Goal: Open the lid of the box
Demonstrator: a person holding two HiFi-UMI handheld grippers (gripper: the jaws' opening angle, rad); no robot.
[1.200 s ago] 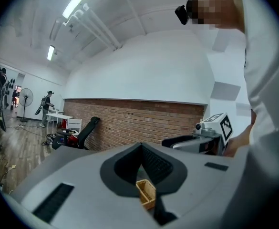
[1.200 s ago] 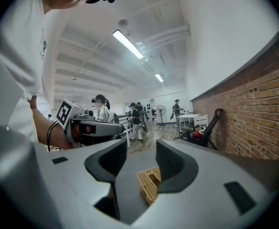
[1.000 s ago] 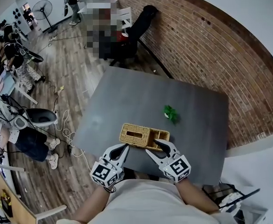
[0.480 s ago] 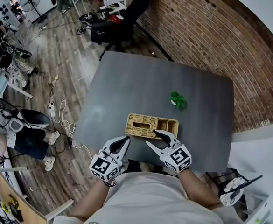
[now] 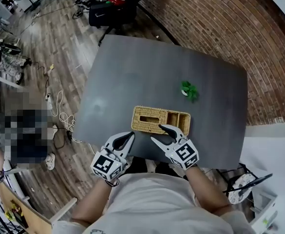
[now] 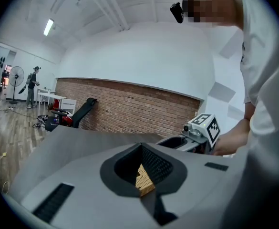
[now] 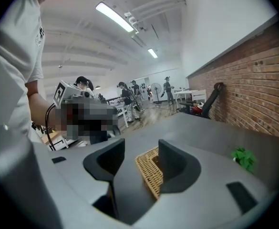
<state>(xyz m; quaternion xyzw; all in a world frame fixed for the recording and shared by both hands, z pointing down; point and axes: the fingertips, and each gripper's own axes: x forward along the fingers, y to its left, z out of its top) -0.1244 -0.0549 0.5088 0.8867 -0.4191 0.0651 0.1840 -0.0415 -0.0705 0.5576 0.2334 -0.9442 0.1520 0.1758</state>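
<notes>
on the bench [image 5: 132, 77], by its near edge, the woven box [image 5: 161, 121] sits just ahead of you. your left gripper [image 5: 130, 136] is pinched together, empty. your right gripper [image 5: 156, 133] has just been opening, w/ the box rim in the gap, ungripped. if you catch the wall along w/ the lid, the whole box prob lifts or skids.

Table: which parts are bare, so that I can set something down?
Bare: the far half of the table, beyond the wicker box; the strip left of the box; the right side beyond the green thing. Crowded: the near edge, where the left gripper and the right gripper stand close to the box.
</notes>
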